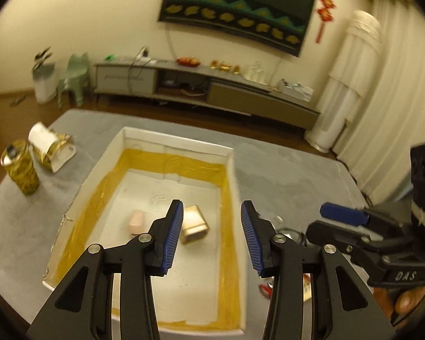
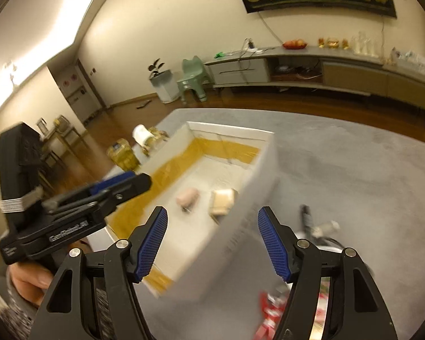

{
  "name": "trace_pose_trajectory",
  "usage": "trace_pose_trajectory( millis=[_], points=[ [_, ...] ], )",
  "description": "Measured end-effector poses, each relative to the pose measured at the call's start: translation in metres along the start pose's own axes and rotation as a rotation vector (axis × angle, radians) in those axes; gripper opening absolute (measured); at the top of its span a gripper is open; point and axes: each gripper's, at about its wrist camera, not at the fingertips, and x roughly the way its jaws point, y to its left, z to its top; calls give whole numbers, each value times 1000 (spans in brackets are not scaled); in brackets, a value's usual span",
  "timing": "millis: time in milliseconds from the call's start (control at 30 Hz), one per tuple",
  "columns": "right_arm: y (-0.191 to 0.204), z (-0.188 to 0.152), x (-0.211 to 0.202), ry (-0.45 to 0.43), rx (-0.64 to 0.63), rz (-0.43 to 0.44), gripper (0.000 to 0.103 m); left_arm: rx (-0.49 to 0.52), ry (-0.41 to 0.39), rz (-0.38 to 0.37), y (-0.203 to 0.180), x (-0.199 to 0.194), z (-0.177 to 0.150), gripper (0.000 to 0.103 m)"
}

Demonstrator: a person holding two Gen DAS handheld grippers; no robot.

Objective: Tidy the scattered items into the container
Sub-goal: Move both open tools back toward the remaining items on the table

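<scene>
Grey tabletop [image 1: 283, 170] | box [image 1: 232, 187] centre: pink item [image 1: 136, 221], tin [image 1: 195, 221] inside | left gripper [image 1: 211, 239], right gripper [image 2: 212, 245]: fingers spread, empty | step: between picks | next: jar [image 1: 21, 170] far left

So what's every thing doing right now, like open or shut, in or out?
Left gripper: open, empty, above the box.
Right gripper: open, empty.
Box: open, no lid on.
Pink thing: lying inside the box.
Gold tin: lying inside the box, tilted.
Gold can: upright, outside the box.
Gold packet: outside, beside the can.
</scene>
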Motion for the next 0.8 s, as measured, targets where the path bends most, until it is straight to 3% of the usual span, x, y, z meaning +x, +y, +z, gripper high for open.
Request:
trace_pose_trajectory(
  millis=[133, 367, 633, 800],
  points=[
    [-13, -25, -26, -9, 7, -50, 68, 131, 20, -37, -49, -6, -33, 45],
    [-44, -69, -49, 21, 91, -99, 69, 192, 137, -88, -95, 9, -86, 45],
    [-64, -107, -51, 57, 114, -166, 69, 218, 231, -88, -119, 39, -125, 45],
    [-75, -138, -28, 116, 95, -231, 74, 228, 299, -47, -118, 72, -149, 45]
  ],
)
